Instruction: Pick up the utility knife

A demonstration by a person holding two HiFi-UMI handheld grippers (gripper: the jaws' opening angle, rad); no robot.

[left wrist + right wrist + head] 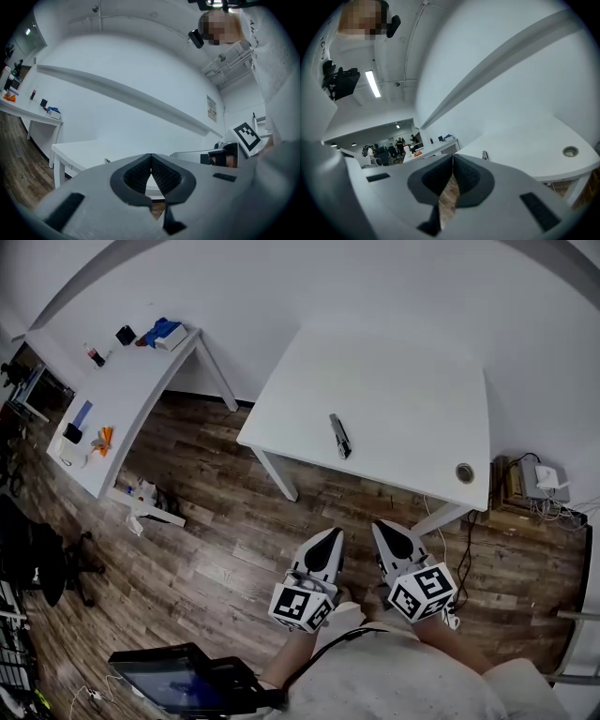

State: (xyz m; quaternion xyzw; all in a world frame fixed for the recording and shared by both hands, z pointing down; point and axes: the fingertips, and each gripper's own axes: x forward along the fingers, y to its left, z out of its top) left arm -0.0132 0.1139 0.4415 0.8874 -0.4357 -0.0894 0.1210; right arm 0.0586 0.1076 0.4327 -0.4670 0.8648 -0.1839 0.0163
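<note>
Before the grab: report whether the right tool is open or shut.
Shut: the right tool has tips touching, nothing between them.

Left claw [325, 538]: jaws together at the tips, nothing between, pointing level. Right claw [385, 530]: just beside it, jaws together, empty, tipped slightly downward.

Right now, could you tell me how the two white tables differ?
The near table is broad and holds just a knife and a small ring; the far table is narrow and crowded with small things. Both are white.
</note>
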